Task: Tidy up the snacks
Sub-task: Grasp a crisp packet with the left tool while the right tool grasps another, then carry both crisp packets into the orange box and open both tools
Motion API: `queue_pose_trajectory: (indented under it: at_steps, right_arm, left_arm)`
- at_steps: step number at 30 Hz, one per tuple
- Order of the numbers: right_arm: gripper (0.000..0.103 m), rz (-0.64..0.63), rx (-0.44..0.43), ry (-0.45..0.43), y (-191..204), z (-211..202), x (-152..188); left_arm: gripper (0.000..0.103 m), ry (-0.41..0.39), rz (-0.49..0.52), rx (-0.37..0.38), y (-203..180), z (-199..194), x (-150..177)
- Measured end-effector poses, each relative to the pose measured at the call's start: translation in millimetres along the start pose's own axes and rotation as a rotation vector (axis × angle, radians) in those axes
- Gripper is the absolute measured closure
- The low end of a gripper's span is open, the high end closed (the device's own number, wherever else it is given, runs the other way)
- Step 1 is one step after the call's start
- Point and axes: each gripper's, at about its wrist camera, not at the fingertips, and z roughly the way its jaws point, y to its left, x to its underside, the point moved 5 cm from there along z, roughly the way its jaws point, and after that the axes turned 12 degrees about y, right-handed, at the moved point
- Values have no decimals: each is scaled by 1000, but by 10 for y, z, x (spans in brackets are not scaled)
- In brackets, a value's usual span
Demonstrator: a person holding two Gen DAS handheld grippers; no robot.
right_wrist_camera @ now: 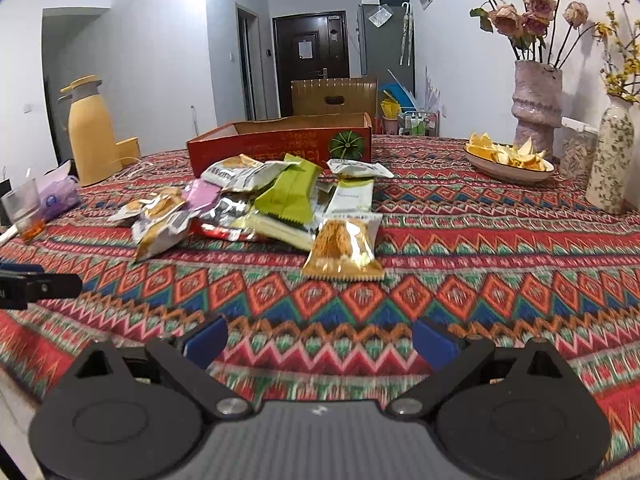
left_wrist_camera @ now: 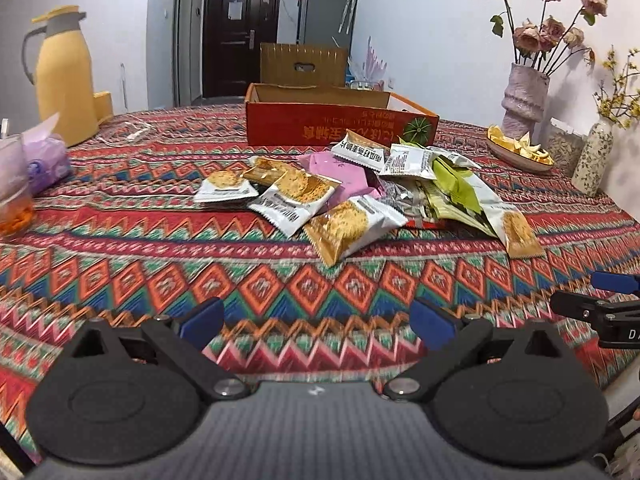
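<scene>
A pile of snack packets (left_wrist_camera: 360,196) lies in the middle of the patterned tablecloth (left_wrist_camera: 160,264): white-and-gold cracker packs, a pink pack and green packs. Behind it stands an open red cardboard box (left_wrist_camera: 340,120). My left gripper (left_wrist_camera: 316,324) hovers open over the cloth, short of the pile, with nothing between its blue pads. In the right wrist view the same pile (right_wrist_camera: 256,204) and red box (right_wrist_camera: 280,140) appear, with a gold packet (right_wrist_camera: 344,248) nearest. My right gripper (right_wrist_camera: 320,340) is open and empty too. Each gripper's tip shows at the edge of the other's view.
A yellow thermos jug (left_wrist_camera: 64,76) stands at the far left, with a glass (left_wrist_camera: 14,188) and a purple tissue pack (left_wrist_camera: 46,160) near it. At the right are a plate of peels (right_wrist_camera: 508,158), a pink flower vase (right_wrist_camera: 538,104) and a speckled vase (right_wrist_camera: 610,156).
</scene>
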Motion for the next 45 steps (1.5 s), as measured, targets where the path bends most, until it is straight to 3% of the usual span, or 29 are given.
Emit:
queue_pose_trajectory:
  at_steps: [6, 8, 12, 14, 16, 17, 21, 23, 26, 27, 33, 45]
  right_arm:
    - [6, 20, 20, 20, -80, 312, -320]
    - [7, 27, 25, 28, -110, 412, -421]
    - [11, 19, 36, 33, -146, 582, -616]
    - [11, 16, 39, 36, -169, 665, -699]
    - [15, 15, 41, 41, -186, 740, -763]
    - [23, 16, 42, 45, -198, 787, -794]
    - [37, 28, 45, 77, -250, 946, -826]
    - [39, 28, 41, 72, -262, 961, -827]
    - [54, 29, 30, 70, -263, 946, -820]
    - [54, 25, 35, 71, -260, 936, -811]
    - [56, 16, 31, 68, -243, 772, -706]
    - [56, 19, 29, 13, -188, 217, -444]
  left_arm:
    - [4, 16, 54, 31, -64, 332, -354]
    - [8, 45, 31, 41, -56, 473, -476]
    - [9, 75, -51, 159, -40, 651, -681]
    - [9, 82, -82, 180, -50, 725, -760]
    - [9, 92, -113, 158, -52, 809, -813]
    - [9, 97, -125, 135, -42, 855, -830]
    - [20, 118, -154, 56, -2, 997, -843]
    - [26, 117, -146, 38, -18, 987, -841]
    - [45, 113, -130, 30, -78, 965, -818]
    - [50, 110, -122, 30, -100, 953, -809]
    - [60, 105, -89, 29, -217, 761, -676]
    - [62, 34, -68, 26, -225, 134, -399]
